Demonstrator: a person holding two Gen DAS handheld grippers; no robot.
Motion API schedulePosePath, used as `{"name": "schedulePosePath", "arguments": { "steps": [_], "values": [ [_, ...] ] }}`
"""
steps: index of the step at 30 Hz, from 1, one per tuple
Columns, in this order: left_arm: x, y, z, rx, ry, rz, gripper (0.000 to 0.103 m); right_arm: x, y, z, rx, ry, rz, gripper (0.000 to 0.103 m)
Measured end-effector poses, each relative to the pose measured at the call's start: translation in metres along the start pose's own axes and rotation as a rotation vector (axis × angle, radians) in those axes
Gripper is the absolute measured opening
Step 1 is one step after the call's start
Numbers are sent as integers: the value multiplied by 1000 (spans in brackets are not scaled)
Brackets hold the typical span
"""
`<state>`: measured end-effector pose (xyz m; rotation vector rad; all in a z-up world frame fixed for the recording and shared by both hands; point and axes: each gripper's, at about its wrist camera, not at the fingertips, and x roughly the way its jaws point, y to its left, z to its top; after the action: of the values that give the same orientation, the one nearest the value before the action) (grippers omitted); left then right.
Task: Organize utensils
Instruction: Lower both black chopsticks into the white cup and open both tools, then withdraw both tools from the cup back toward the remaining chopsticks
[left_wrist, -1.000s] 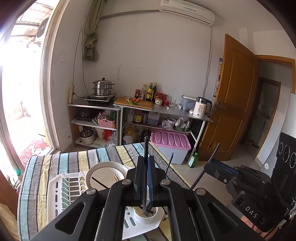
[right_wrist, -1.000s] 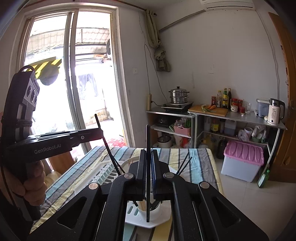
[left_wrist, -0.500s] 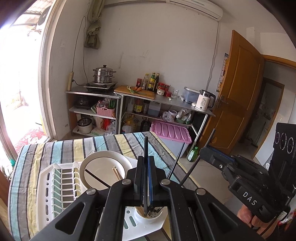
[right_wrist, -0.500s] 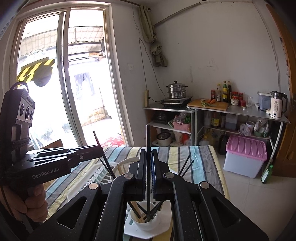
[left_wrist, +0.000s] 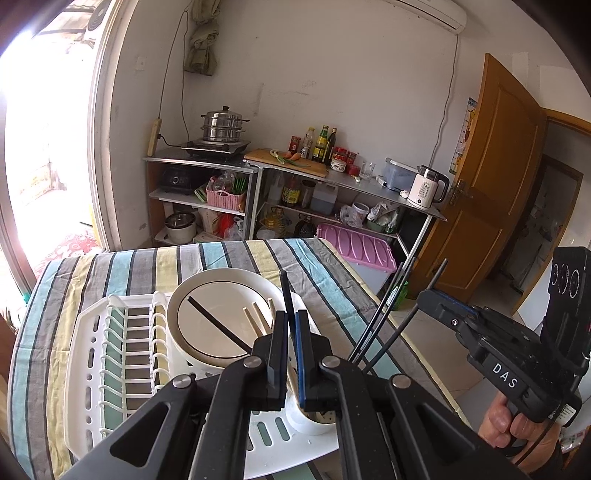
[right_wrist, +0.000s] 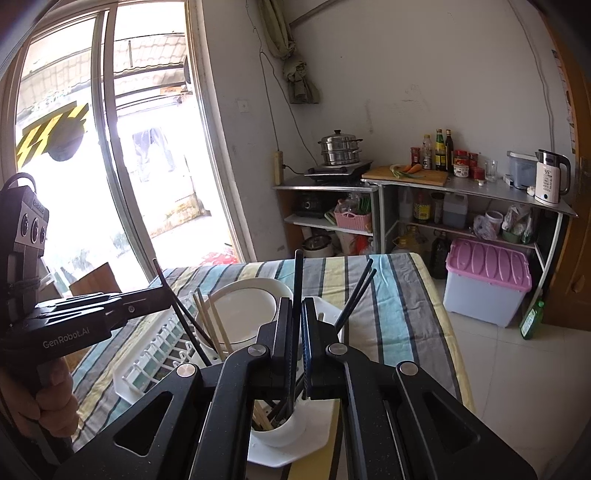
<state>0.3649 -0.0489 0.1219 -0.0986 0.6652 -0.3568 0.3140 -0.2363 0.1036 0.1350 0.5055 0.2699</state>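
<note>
Over the white utensil cup (right_wrist: 284, 430) at the drying rack's (left_wrist: 92, 369) corner, one black chopstick (left_wrist: 285, 291) is clamped in the left gripper (left_wrist: 291, 354) and another (right_wrist: 296, 291) in the right gripper (right_wrist: 297, 347), being lowered in; release comes next, judging by their nearness.

- Left gripper (left_wrist: 291, 325): black angular frame, silver pivot screws, one blue finger pad.
- Right gripper (right_wrist: 297, 314): identical build; white "DAS" lettering on its body.
</note>
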Motion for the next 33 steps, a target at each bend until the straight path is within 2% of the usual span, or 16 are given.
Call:
{"name": "schedulePosePath", "arguments": {
  "steps": [8,12,19,25,33],
  "values": [
    [3,9,2,-8,1,26,4,-1,-2,3,-9,20,12,5],
    [1,10,0,-8,7,25,4,-6,-2,2,-10,14,12,12],
    [-14,8,-13,6,1,47,5,-19,-3,-7,-11,9,8,13],
    [-42,1,-44,14,-27,54,5,-44,1,-27,-23,2,11,13],
    [-79,-9,-104,9,-36,67,5,-76,16,-69,-56,14,15,13]
  ]
}}
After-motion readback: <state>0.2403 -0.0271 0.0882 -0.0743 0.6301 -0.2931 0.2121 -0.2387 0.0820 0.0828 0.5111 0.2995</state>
